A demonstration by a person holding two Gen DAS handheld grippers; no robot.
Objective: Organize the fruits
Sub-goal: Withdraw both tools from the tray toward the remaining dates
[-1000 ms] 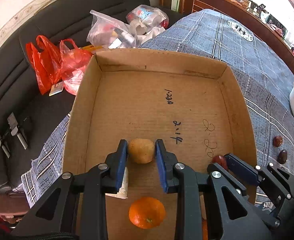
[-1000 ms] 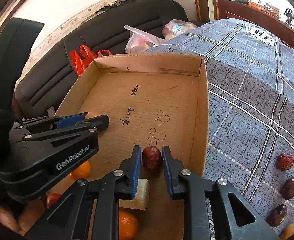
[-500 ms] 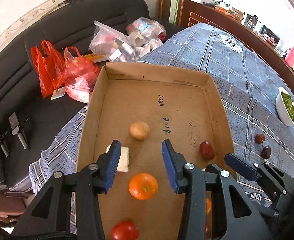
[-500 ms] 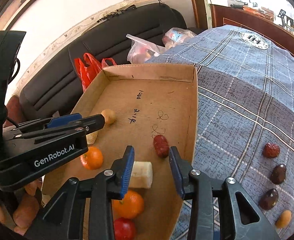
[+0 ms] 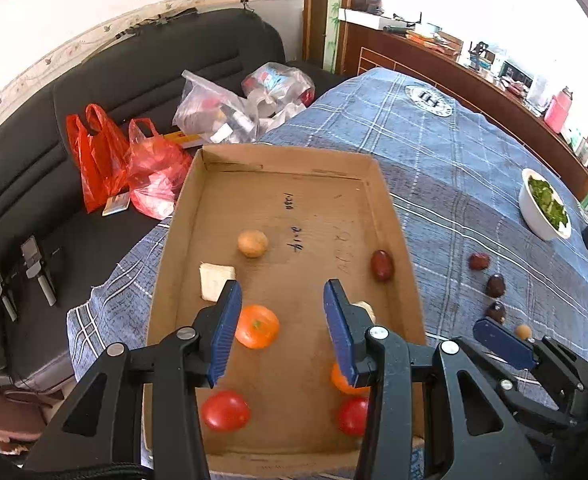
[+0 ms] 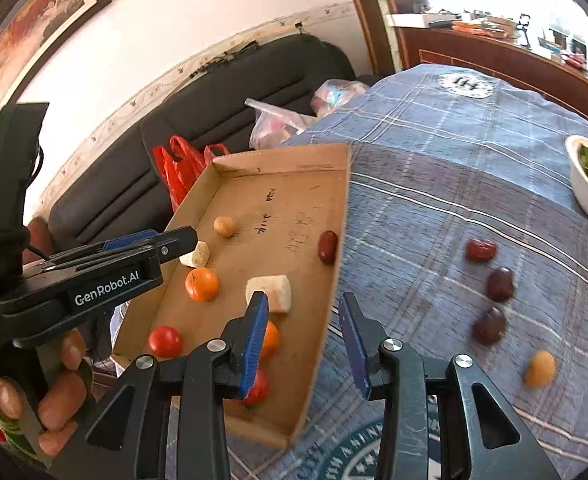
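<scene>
Both grippers, left [image 5: 280, 324] and right [image 6: 304, 334], hover with fingers apart and empty over the cardboard tray [image 5: 278, 168]; four, maybe five, small fruits [image 6: 500, 284] lie on the counter.

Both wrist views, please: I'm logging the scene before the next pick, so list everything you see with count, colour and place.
Cardboard tray: one, brown, on the tablecloth.
Oranges: two, orange, in the tray.
Tomatoes: two, red, tray's near end.
Pale chunks: two, cream, in the tray.
Tan round fruit: one, mid tray.
Red date: one, by the tray's right wall.
Loose dates: three, red to dark brown, on the cloth.
Small yellow fruit: one, on the cloth.
White bowl: one, holding greens, far right.
Plastic bags: red and clear, on the black sofa.
Left gripper: open, empty.
Right gripper: open, empty.
</scene>
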